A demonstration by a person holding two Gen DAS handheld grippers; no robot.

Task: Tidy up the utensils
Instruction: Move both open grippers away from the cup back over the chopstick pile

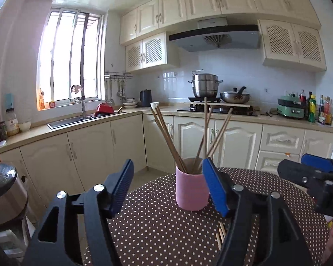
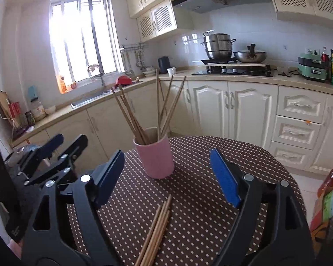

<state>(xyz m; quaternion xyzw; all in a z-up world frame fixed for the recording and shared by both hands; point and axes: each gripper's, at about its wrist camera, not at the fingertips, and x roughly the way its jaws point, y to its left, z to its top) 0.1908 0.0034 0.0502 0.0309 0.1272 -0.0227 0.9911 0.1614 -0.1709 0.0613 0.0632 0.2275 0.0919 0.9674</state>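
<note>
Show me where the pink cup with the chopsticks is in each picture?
Left wrist: pink cup stands at lower centre, on the dotted tablecloth.
Right wrist: pink cup sits just left of centre.
Shared landmark: the steel pot on the stove.

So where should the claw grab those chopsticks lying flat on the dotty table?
The loose chopsticks lie in a flat bundle, pointing toward the pink cup. Probably best to come straight down from above with the right claw, which is open, one finger on each long side, and pinch across the bundle near its middle. They are thin and low, so the fingers must almost reach the tablecloth.
</note>
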